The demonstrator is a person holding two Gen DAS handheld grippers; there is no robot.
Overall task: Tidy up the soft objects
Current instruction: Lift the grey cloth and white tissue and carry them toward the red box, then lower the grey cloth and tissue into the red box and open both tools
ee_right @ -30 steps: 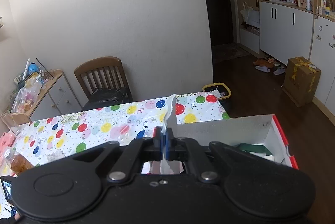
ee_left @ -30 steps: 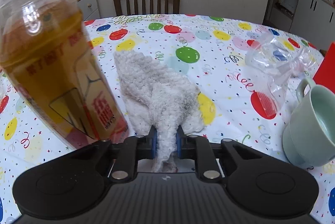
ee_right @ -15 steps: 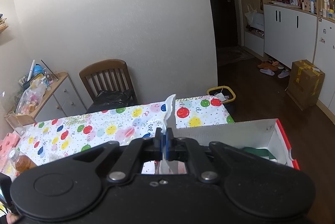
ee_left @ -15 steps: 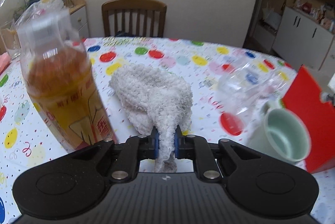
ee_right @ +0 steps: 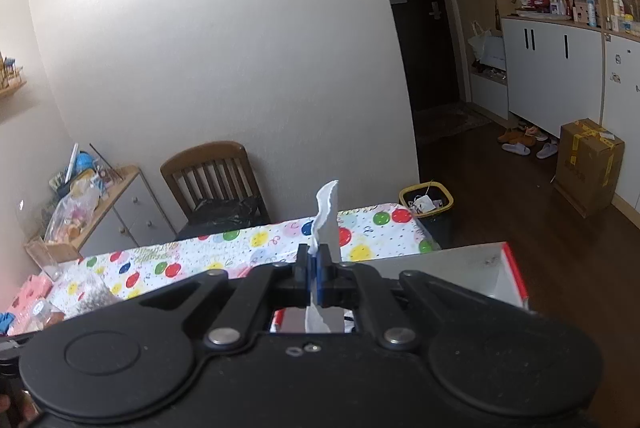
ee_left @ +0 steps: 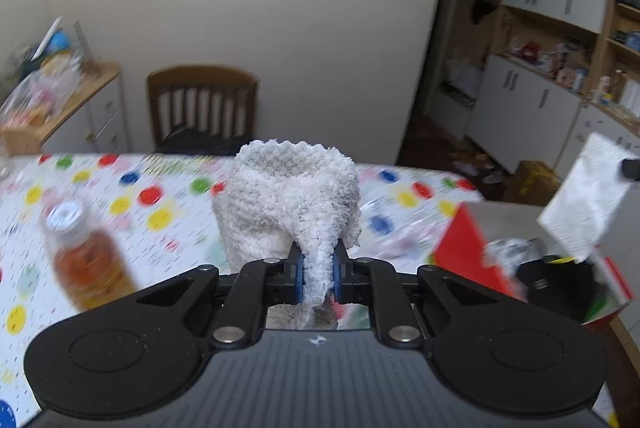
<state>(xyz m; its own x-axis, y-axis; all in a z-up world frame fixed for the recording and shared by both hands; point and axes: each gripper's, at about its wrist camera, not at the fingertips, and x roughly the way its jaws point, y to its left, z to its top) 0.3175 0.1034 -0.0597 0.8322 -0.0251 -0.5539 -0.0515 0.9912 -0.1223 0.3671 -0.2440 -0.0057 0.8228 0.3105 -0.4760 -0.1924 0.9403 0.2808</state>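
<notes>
My left gripper [ee_left: 318, 264] is shut on a white fluffy knitted cloth [ee_left: 288, 204], which hangs bunched above the balloon-print tablecloth [ee_left: 168, 212]. The right gripper [ee_right: 316, 264] is shut on a thin white tissue [ee_right: 326, 216] that sticks up from the pads. In the left wrist view that tissue [ee_left: 584, 196] hangs at the far right, over an open box with red sides [ee_left: 460, 248]. The box's pale inner wall and red rim [ee_right: 472, 264] lie just ahead of the right gripper. The left wrist view is motion-blurred.
A bottle of amber tea [ee_left: 86, 252] stands on the table at the left. A wooden chair [ee_left: 202, 108] and a cluttered side cabinet [ee_right: 120, 196] are behind the table. On the floor stand a yellow-rimmed bin [ee_right: 426, 198] and a cardboard box [ee_right: 588, 164].
The left gripper rose and lifted the fluffy cloth off the table; the bottle now sits lower and further off. The right gripper drifted slightly, still holding the tissue.
</notes>
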